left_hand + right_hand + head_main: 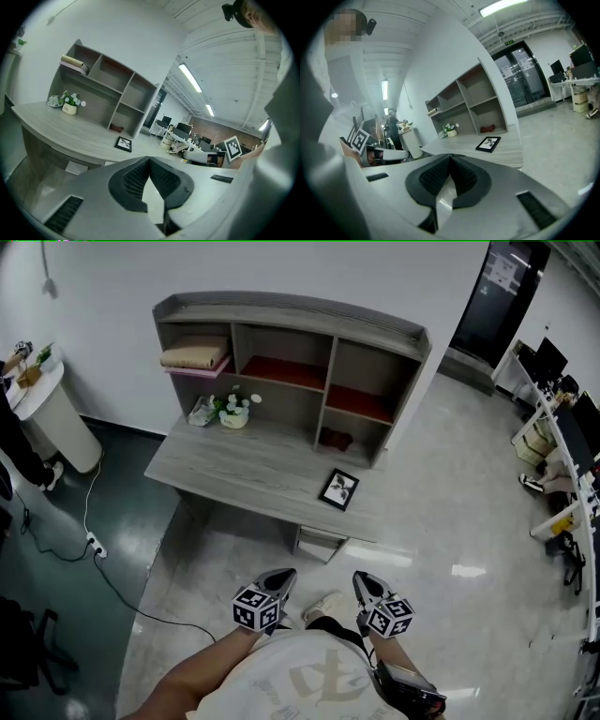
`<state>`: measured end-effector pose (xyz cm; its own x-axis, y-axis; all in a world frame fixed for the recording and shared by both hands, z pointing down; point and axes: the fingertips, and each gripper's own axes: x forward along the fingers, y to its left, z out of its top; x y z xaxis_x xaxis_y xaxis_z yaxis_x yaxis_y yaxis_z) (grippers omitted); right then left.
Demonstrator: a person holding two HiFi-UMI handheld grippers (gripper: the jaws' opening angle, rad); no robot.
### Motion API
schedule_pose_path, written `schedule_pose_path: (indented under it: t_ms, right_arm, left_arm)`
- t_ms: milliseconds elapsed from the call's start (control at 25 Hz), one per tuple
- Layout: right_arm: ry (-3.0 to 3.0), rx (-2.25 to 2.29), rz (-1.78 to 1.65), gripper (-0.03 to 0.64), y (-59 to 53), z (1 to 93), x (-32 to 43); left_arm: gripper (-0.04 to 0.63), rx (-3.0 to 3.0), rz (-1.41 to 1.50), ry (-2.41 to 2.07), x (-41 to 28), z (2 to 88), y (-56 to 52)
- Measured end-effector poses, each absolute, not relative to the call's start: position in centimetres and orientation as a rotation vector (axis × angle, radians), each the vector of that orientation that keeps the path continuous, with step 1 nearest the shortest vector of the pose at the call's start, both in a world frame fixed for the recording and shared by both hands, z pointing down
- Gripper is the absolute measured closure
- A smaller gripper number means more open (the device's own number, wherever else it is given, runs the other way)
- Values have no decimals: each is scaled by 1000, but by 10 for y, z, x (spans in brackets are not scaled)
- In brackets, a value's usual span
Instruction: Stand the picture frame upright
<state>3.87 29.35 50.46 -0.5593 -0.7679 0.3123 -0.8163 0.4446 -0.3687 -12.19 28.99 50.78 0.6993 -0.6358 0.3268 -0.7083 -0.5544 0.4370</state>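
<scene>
A black picture frame (338, 489) lies flat near the right front corner of the grey desk (234, 470); it also shows in the left gripper view as the frame (123, 144) and in the right gripper view as the frame (488, 144). My left gripper (284, 576) and right gripper (361, 579) are held side by side close to my body, well short of the desk. Both are shut with nothing between their jaws. From their own cameras, the left gripper (149, 159) and right gripper (450, 156) show tips meeting.
A shelf unit (291, 362) stands on the desk's back, holding a folded cloth (194, 356), a small flower pot (234, 412) and a dark object (335, 439). A round white table (52, 409) stands left; a power cable (103, 559) runs across the floor. Office desks (562, 456) sit at right.
</scene>
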Motion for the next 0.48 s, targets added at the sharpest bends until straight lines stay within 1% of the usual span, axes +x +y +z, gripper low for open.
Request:
schedule_pose_path:
  t_ms: [480]
  right_arm:
    - [-2593,1376,790,612,260,518,26]
  left_arm:
    - [589,2321,193,-1079,-141,516,266]
